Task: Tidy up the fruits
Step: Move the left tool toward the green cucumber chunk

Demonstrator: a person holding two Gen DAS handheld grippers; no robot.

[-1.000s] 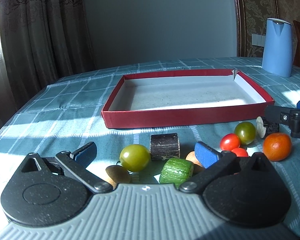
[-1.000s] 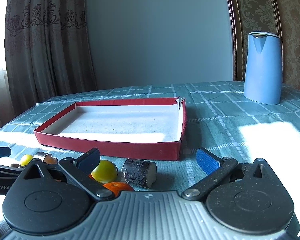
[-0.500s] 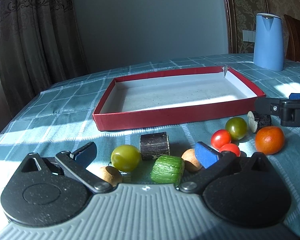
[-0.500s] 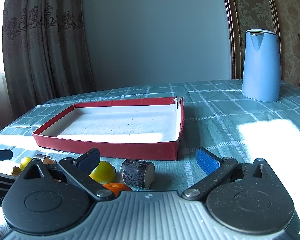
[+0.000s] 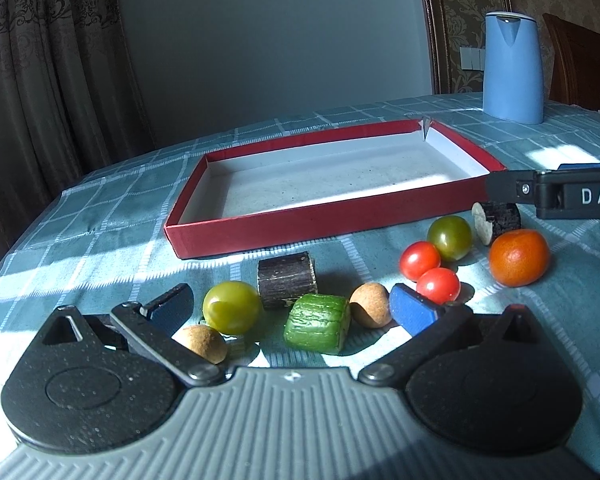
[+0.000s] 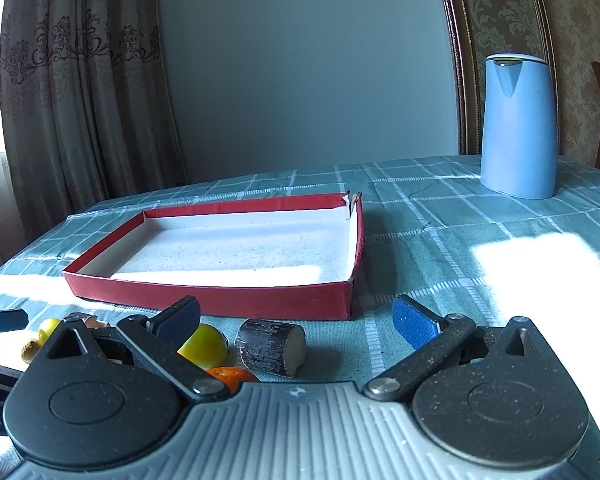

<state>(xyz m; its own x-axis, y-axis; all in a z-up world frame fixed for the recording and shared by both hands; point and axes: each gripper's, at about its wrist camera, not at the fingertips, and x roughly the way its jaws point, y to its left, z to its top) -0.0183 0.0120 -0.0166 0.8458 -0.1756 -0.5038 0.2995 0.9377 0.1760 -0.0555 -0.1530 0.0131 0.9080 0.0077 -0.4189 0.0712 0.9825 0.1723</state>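
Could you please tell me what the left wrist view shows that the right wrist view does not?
Only the left wrist view shows two red tomatoes, the cucumber piece and two cork balls. Only the right wrist view shows the bright sunlit patch right of the box. Both show the empty red box, blue kettle, orange and open hand-held grippers.

Left tongs point(image 5: 292, 310) spread wide; green tomato point(image 5: 232, 307), cucumber piece point(image 5: 317, 322), two cork balls point(image 5: 370, 310) crowd between. Red tray point(image 5: 300, 222) interior unobstructed. Bare tabletop point(image 6: 480, 280) right of tray; blue kettle point(image 6: 518, 128) stands well beyond.
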